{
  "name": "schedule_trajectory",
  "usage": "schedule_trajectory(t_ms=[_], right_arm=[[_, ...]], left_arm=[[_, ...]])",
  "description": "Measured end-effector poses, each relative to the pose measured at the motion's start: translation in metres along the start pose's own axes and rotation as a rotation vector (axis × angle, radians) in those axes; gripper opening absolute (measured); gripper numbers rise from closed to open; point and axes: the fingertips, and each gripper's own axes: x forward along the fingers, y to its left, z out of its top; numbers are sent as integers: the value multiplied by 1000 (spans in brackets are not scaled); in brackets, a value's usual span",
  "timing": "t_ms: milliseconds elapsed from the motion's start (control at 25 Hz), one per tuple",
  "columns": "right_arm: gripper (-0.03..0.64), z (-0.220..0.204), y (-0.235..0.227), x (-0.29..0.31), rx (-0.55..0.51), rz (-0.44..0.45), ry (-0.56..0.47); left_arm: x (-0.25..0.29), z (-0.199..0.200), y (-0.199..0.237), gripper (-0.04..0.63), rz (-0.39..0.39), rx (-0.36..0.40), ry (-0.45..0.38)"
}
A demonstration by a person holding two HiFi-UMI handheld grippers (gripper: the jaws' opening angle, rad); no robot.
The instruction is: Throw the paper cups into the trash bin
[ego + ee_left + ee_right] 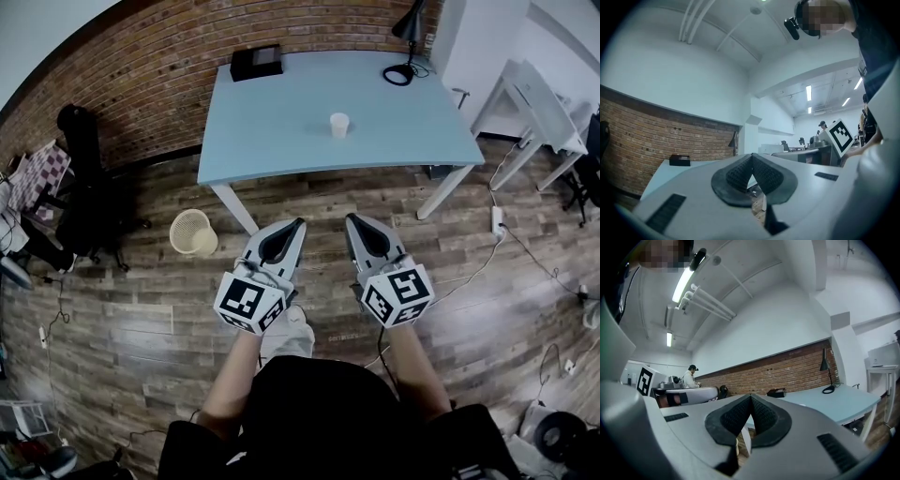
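Head view: small white paper cup (339, 125) upright, upper centre, on pale blue table (272, 141). Cream mesh trash bin (192, 232) on floor, left of centre. Left gripper (300, 223), right gripper (350, 219): fingers (736, 418) pressed together, empty. Risk: toppling cup if reached unopened.

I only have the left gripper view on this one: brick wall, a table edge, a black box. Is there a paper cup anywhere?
Observer: Yes. The head view shows one paper cup upright on the blue table, apart from both tools.
Operator: And the bin?
Observer: A pale mesh trash bin stands on the floor, left of the table.
Operator: Is the right tool carrying anything?
Observer: No. In the right gripper view the right tool has its jaws together, with nothing between them.
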Motion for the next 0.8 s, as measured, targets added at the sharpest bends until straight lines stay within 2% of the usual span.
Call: schedule_trajectory(t_ms=[360, 800], right_arm=[[5, 3, -9, 63, 4, -41, 21], [5, 9, -14, 131, -15, -81, 22]], left_arm=[[27, -6, 64, 9, -47, -44, 17], [47, -7, 131, 9, -87, -64, 12]])
